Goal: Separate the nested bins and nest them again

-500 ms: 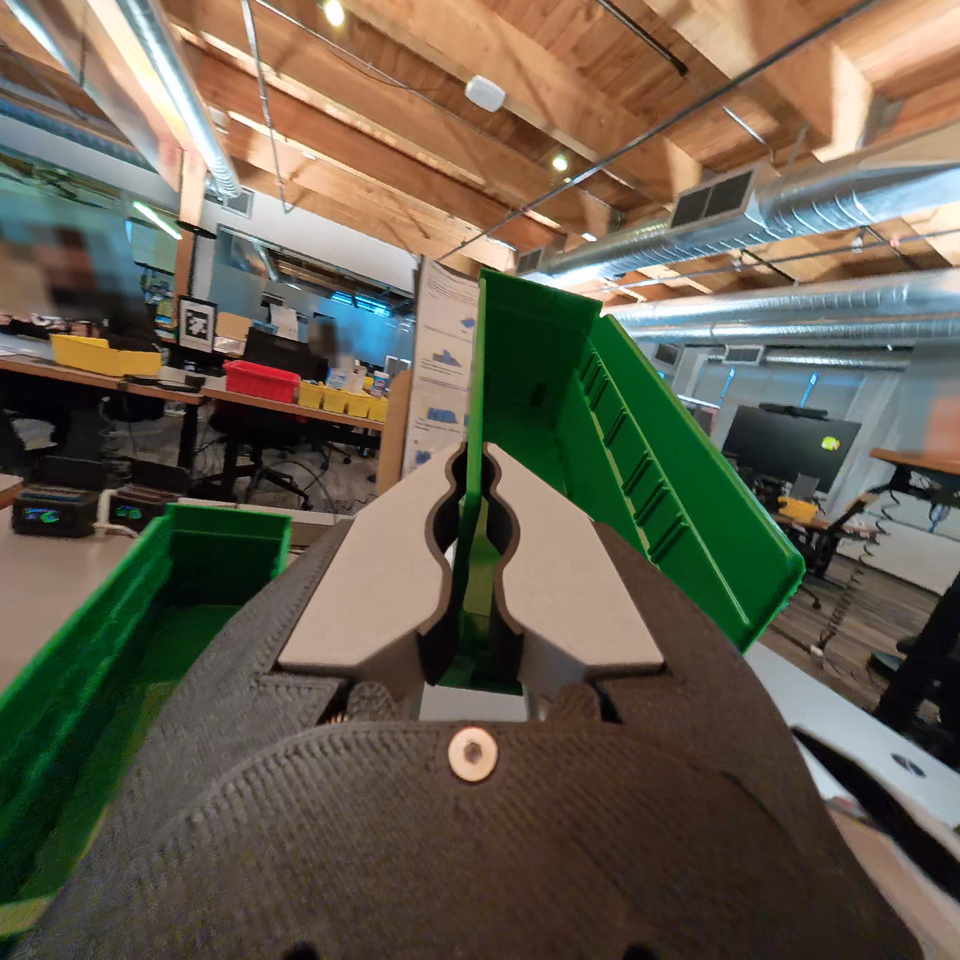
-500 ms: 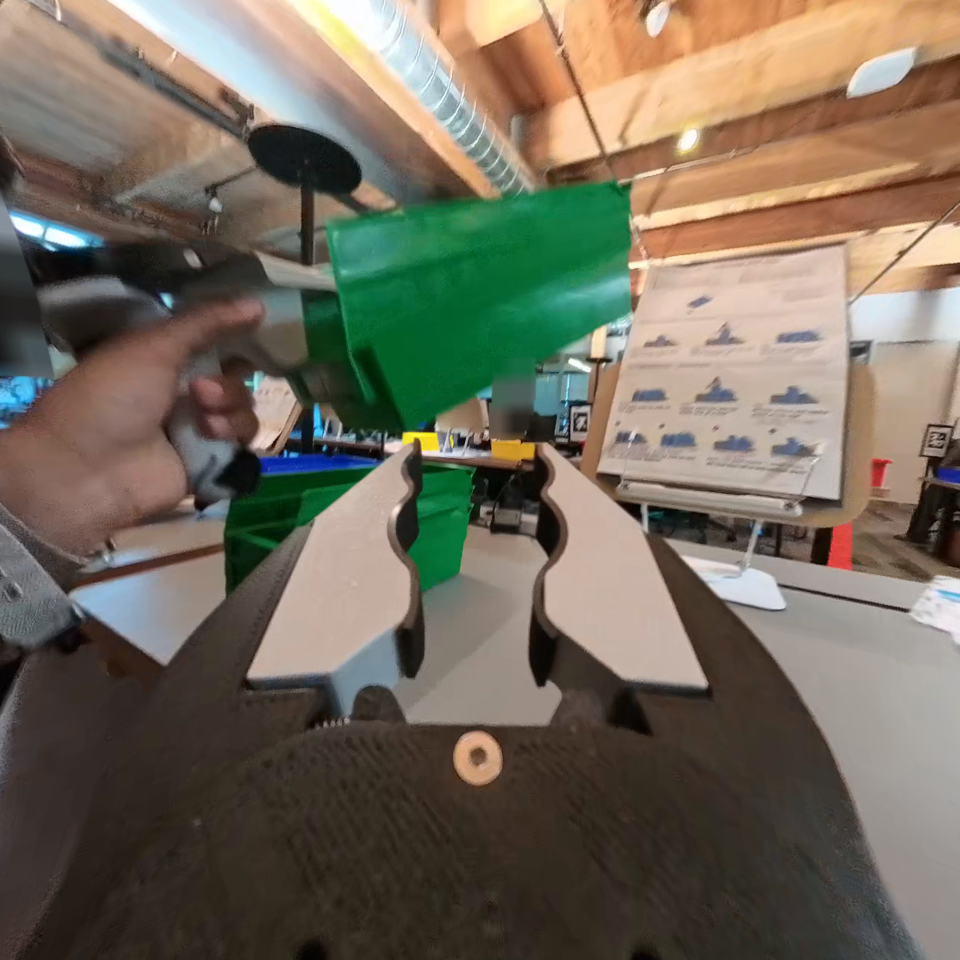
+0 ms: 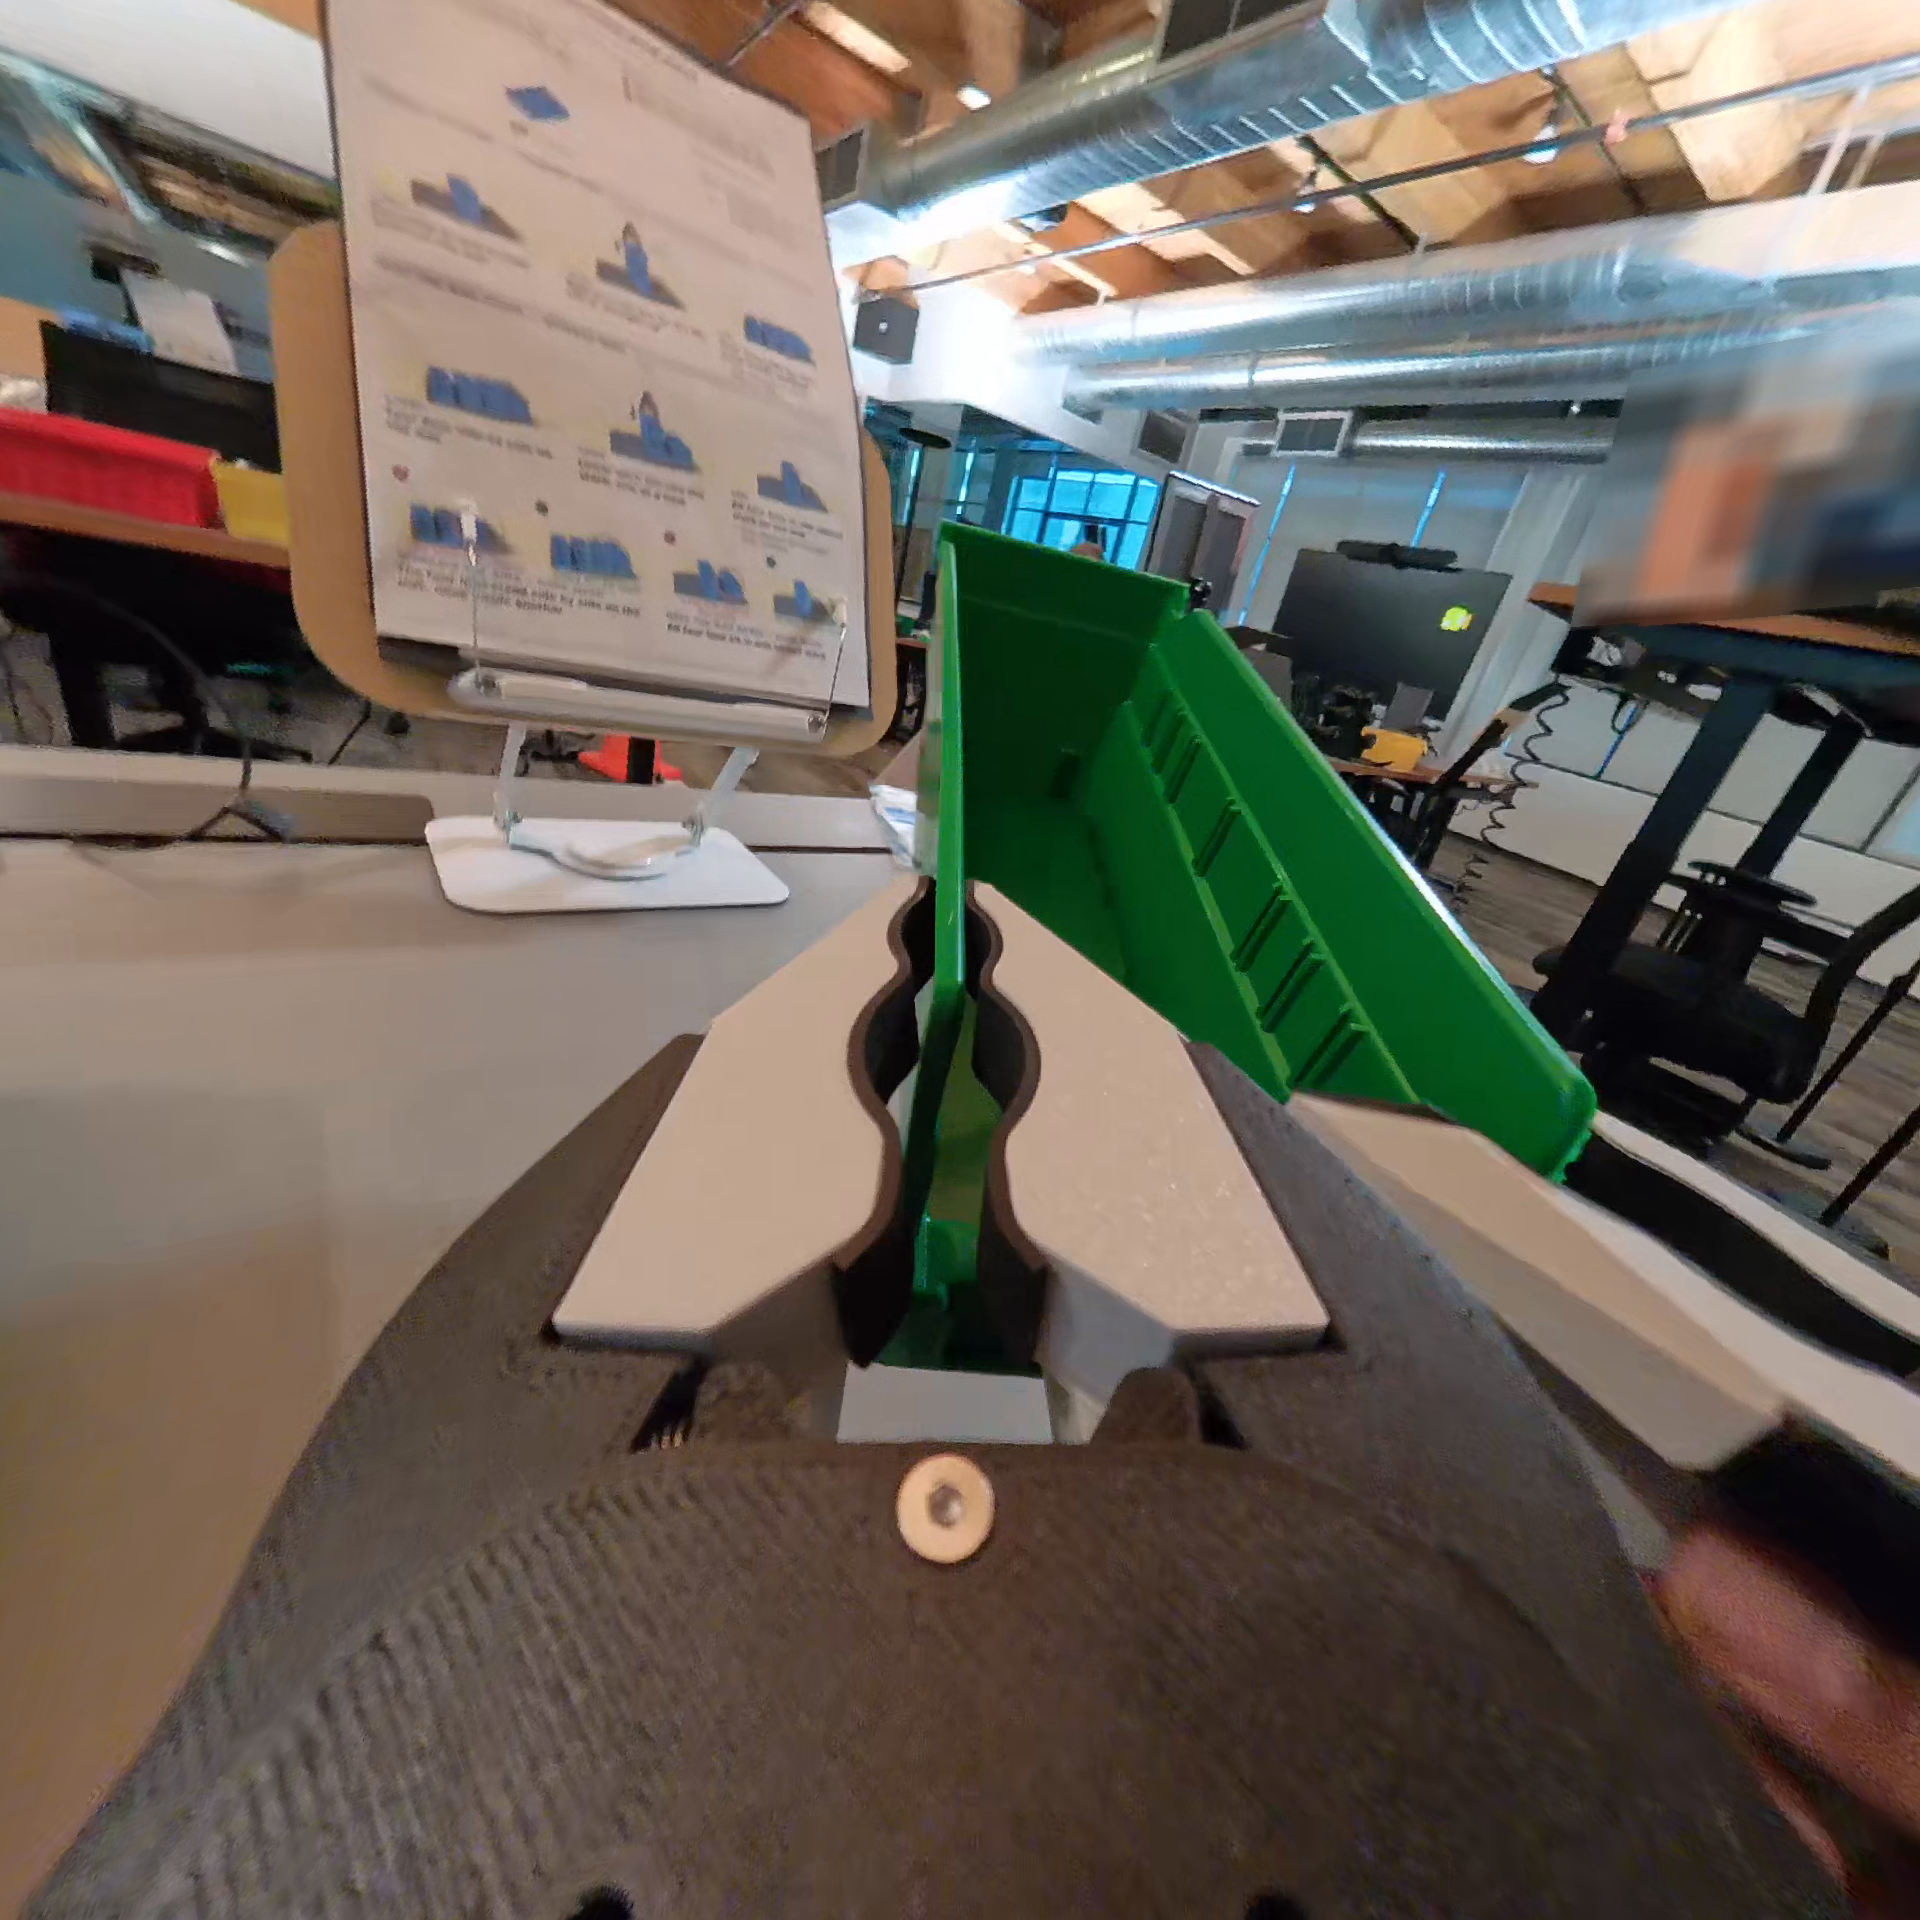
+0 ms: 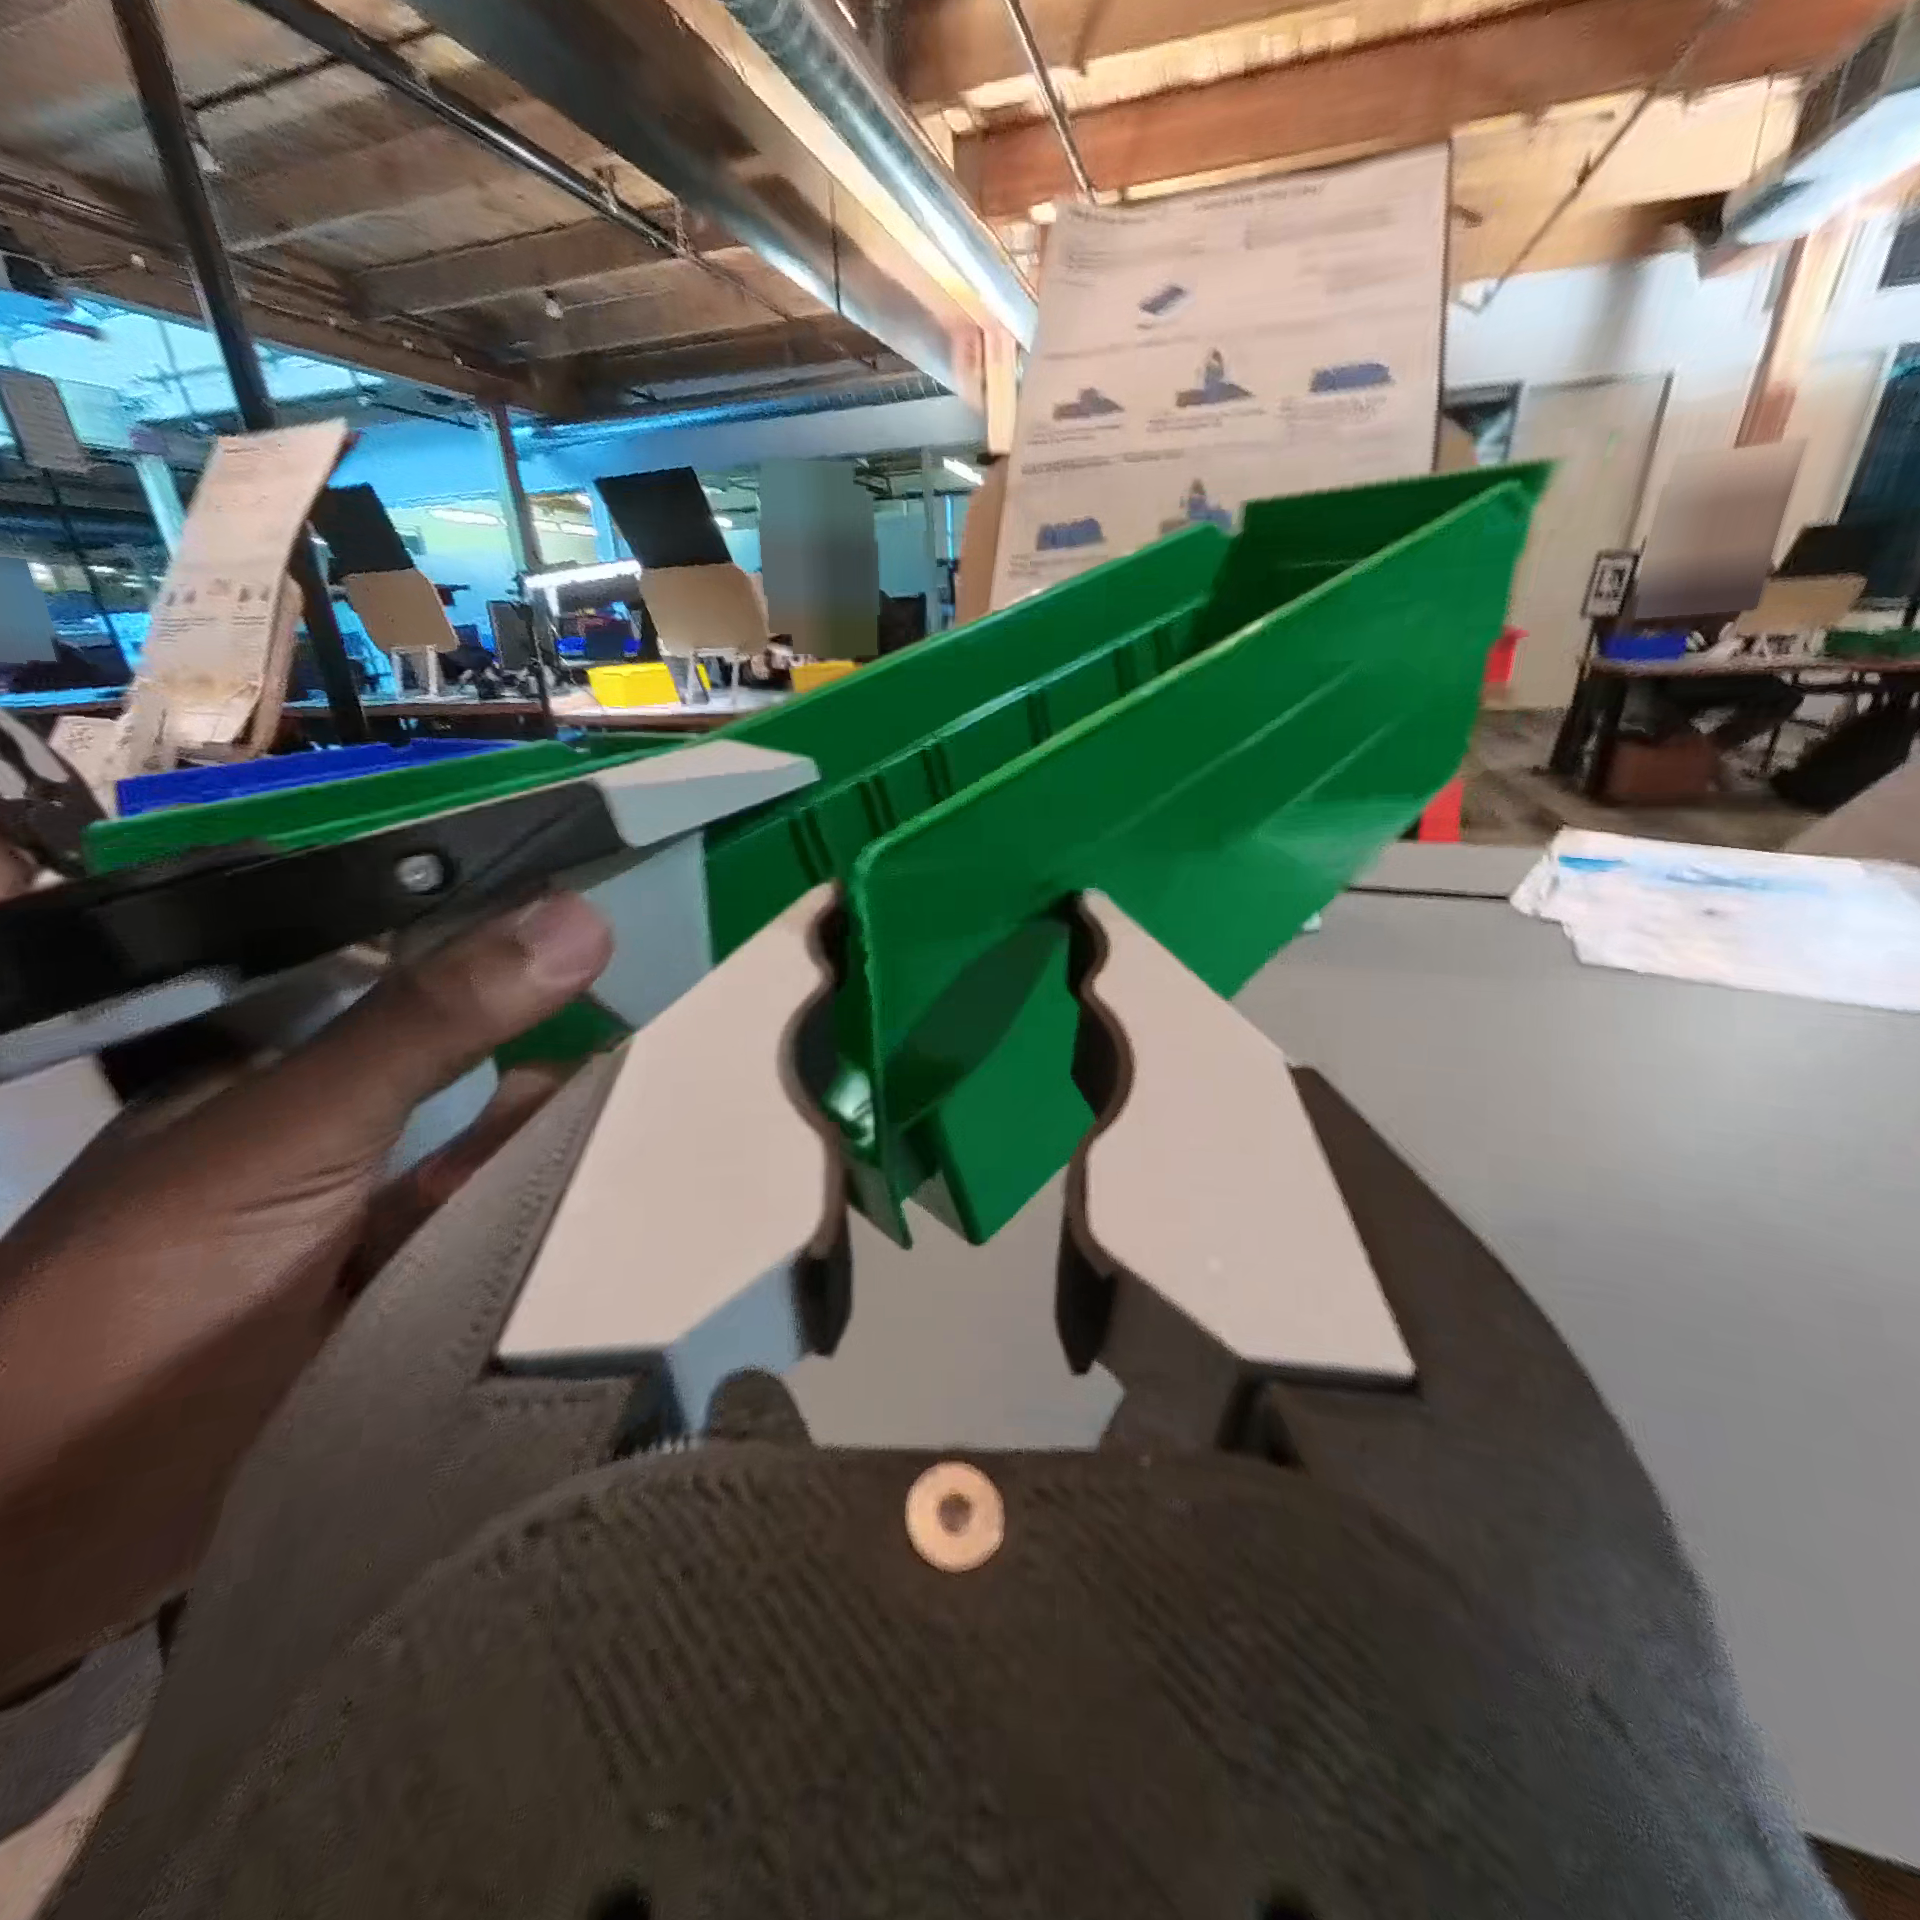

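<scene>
I hold green bin (image 3: 1049,790) aloft over table (image 3: 312,1039): left gripper (image 3: 951,935) jaws clamped on wall; right gripper (image 4: 956,935) jaws apart, straddling its corner. Separation looks done; re-nesting remains.

Open-plan office: desks (image 3: 1766,634), monitor (image 3: 1387,634), exposed ducts (image 3: 1455,301).

Each wrist camera sits just behind its own fingers, tilted slightly upward and very near the green bin (image 3: 1195,862). Both share it and the instruction sheet (image 4: 1236,384), seemingly around 12 o'clock.
</scene>
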A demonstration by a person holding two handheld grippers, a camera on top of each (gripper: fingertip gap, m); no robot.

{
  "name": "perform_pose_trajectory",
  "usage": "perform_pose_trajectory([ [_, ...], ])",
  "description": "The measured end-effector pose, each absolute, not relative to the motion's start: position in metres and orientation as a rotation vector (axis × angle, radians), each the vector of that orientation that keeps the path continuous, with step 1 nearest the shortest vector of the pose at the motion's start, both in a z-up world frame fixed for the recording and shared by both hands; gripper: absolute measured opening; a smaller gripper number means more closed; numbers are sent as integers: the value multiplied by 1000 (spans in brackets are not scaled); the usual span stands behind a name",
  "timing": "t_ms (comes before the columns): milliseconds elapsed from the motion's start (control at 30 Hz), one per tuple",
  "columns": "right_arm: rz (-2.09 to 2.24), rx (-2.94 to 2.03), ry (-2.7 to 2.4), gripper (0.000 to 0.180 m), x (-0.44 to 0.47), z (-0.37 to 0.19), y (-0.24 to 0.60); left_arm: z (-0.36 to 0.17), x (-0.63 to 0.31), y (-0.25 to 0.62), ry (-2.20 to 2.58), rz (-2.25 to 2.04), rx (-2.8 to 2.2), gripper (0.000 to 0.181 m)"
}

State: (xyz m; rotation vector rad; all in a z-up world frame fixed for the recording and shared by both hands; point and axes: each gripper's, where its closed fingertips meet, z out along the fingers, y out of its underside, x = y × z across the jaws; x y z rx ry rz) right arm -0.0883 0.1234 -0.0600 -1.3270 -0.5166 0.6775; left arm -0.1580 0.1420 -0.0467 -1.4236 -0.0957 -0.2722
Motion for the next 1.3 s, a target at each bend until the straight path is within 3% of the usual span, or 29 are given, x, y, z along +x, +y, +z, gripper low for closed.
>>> perform_pose_trajectory([
  [133,667,-1449,-585,25,-88,-78,144,-63,-158,144,-137,-272,-1457,6],
  [400,875,-1698,-361,1,-66,-107,198,-79,-115,140,131,-320,-1547,49],
  [500,904,-1732,-325,1,-56,-114,216,-80,-101,134,175,-353,-1546,37],
  [733,673,-1607,-434,1,6,-93,277,-81,-102,129,209,-331,-1554,33],
  [1000,587,-1674,-296,1,119,-117,346,-101,-107,136,112,-484,-1646,33],
  [1300,508,-1681,-282,1,159,-144,366,-102,-102,135,140,-469,-1653,32],
])
